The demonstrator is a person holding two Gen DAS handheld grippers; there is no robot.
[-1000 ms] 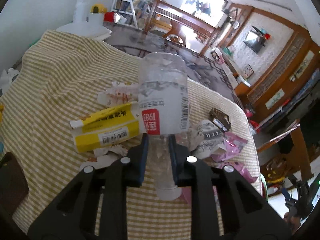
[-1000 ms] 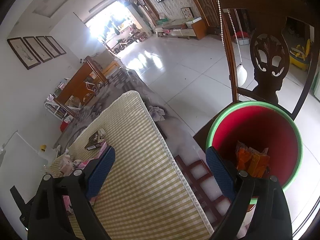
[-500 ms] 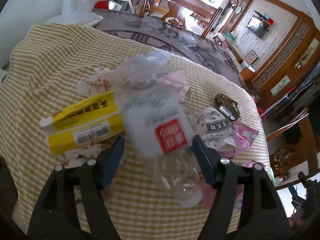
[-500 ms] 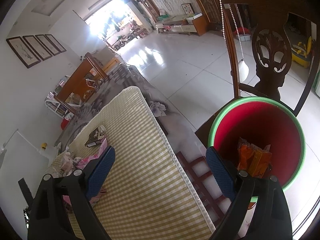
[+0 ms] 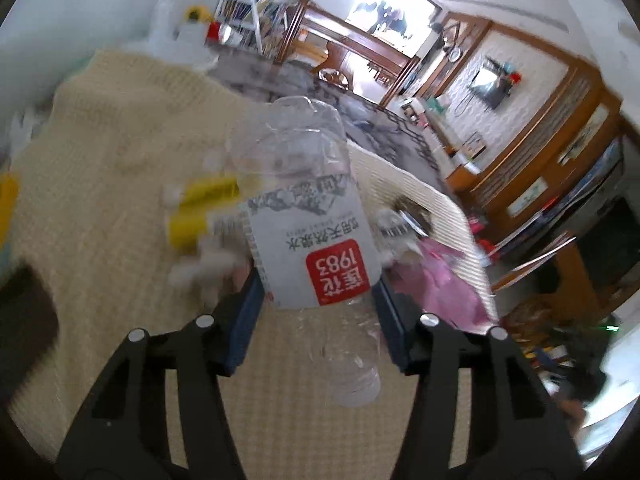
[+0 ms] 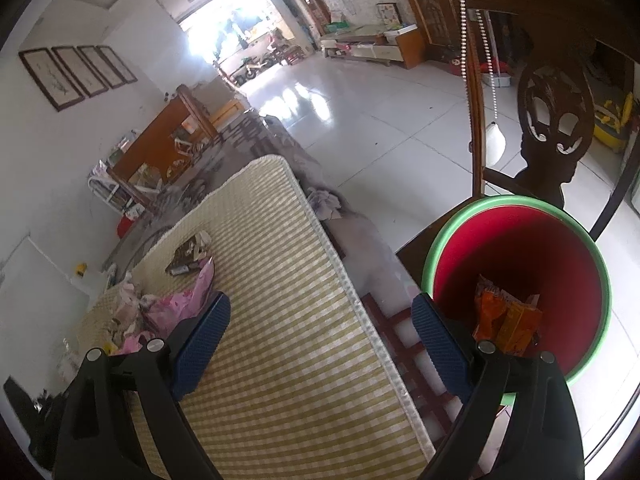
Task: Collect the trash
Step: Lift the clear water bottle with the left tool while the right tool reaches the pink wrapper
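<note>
My left gripper (image 5: 316,316) is shut on a clear crushed plastic bottle (image 5: 308,220) with a white and red label, held above the checked cloth (image 5: 100,168), cap end toward the camera. Below it lie a yellow box (image 5: 200,212), a pink wrapper (image 5: 448,284) and crumpled paper (image 5: 396,228), blurred by motion. My right gripper (image 6: 320,328) is open and empty over the table's edge, beside a red bin with a green rim (image 6: 448,232) that holds an orange packet (image 6: 504,316). The trash pile (image 6: 172,300) shows at the left.
A dark wooden chair (image 6: 552,120) stands behind the bin. White tiled floor (image 6: 380,120) lies beyond the table's edge. A dark object (image 5: 24,312) lies at the cloth's left. A white lamp base (image 5: 180,40) stands at the far end.
The left gripper let go of the bottle's neck, opened wide, then closed on the bottle's labelled body and lifted it. The right gripper stayed open near the bin.
</note>
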